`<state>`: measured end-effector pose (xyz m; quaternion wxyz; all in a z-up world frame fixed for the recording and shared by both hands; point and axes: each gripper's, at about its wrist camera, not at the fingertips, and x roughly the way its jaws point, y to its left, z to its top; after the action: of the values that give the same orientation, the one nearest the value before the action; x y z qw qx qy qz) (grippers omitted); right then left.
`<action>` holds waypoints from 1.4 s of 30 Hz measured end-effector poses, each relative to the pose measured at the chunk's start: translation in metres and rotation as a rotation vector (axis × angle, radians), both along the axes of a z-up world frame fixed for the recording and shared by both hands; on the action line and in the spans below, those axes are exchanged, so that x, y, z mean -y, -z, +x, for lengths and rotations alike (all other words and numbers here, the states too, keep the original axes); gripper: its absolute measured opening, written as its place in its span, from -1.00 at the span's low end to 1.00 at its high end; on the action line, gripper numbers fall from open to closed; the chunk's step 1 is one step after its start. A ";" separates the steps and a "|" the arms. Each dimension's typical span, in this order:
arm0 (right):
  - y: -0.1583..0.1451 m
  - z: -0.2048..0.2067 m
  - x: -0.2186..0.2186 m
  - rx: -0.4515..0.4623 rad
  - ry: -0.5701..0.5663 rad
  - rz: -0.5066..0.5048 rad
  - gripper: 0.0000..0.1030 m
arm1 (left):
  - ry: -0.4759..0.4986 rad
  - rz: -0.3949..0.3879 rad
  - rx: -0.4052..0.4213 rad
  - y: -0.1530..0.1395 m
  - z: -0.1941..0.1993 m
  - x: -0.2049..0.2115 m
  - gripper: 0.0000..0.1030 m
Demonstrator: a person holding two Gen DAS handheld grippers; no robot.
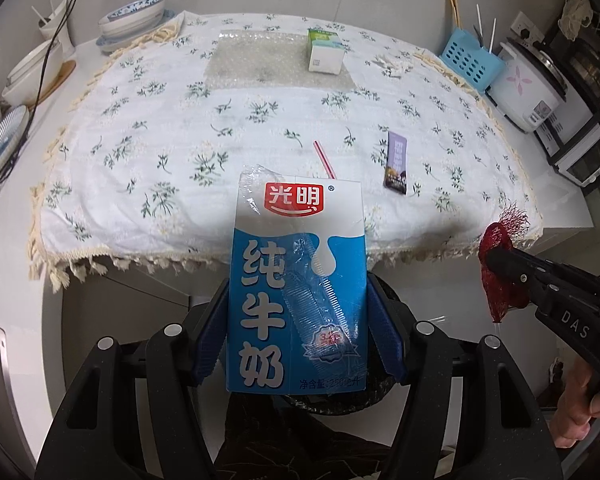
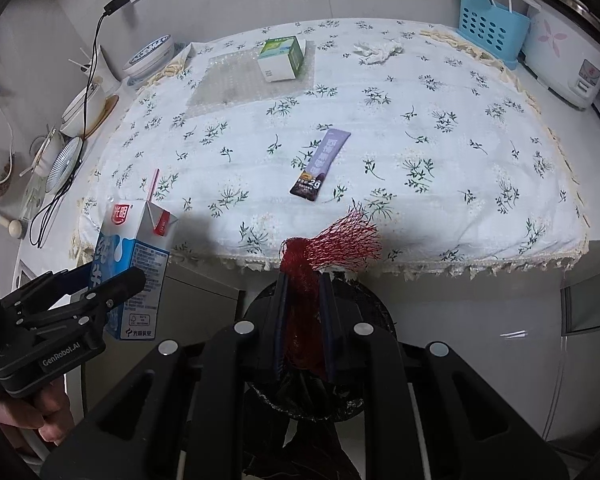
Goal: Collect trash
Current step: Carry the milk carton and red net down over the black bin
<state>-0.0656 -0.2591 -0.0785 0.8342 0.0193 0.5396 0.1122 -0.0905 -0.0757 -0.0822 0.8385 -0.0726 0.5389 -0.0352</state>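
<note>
Blue-and-white cardboard milk carton (image 1: 296,280) fills the centre of my left wrist view, upright, clamped by its two sides between the blue pads of my left gripper (image 1: 298,312); a red-and-white striped straw (image 1: 325,159) pokes from its top. Right gripper (image 2: 305,320) has its jaws drawn narrow on a bunched red plastic mesh net (image 2: 332,240), the loose end fanning out above the fingertips, the rest hanging down between them. Below both grippers, at lower centre of each view, I see the dark round rim of a black-lined trash bin (image 2: 374,308); carton and net sit above it, neither touching it as far as I can tell.

On the white floral tablecloth (image 2: 420,152) behind: a purple snack sachet (image 2: 320,166) lying flat near mid-frame, a small green-and-white box (image 2: 282,60) standing on a sheet of clear bubble wrap (image 2: 228,84) toward the top, a crumpled white tissue (image 2: 376,50) to the box's right. Light blue perforated plastic holder (image 2: 490,32) stands at upper right, beside a white rice cooker (image 2: 568,68).
</note>
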 end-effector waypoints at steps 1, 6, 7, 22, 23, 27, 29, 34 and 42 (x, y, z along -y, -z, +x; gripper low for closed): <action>0.003 -0.002 0.001 -0.003 -0.001 -0.002 -0.73 | 0.000 0.001 -0.002 0.003 -0.002 0.001 0.21; 0.015 -0.010 0.008 -0.012 -0.003 -0.008 -0.73 | 0.001 0.017 -0.017 0.019 -0.009 0.005 0.21; 0.018 -0.012 0.010 -0.013 -0.003 -0.009 -0.73 | 0.003 0.016 -0.022 0.023 -0.010 0.006 0.21; 0.087 -0.023 0.038 -0.105 0.025 -0.004 -0.73 | 0.051 0.051 -0.102 0.094 -0.024 0.035 0.21; 0.092 -0.023 0.040 -0.111 0.027 -0.003 -0.73 | 0.054 0.055 -0.106 0.097 -0.024 0.038 0.21; 0.104 -0.024 0.048 -0.126 0.034 -0.009 -0.73 | 0.068 0.049 -0.125 0.114 -0.024 0.047 0.21; 0.108 -0.025 0.052 -0.134 0.041 -0.010 -0.73 | 0.072 0.054 -0.135 0.122 -0.024 0.051 0.21; 0.113 -0.027 0.059 -0.128 0.043 -0.023 -0.73 | 0.065 0.066 -0.160 0.141 -0.021 0.060 0.21; 0.120 -0.035 0.073 -0.157 0.051 -0.034 -0.73 | 0.105 0.089 -0.178 0.166 -0.017 0.085 0.21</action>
<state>-0.1010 -0.3318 -0.1988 0.7921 0.0274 0.6045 0.0798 -0.1075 -0.1606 -0.2478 0.7867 -0.0095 0.6154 -0.0484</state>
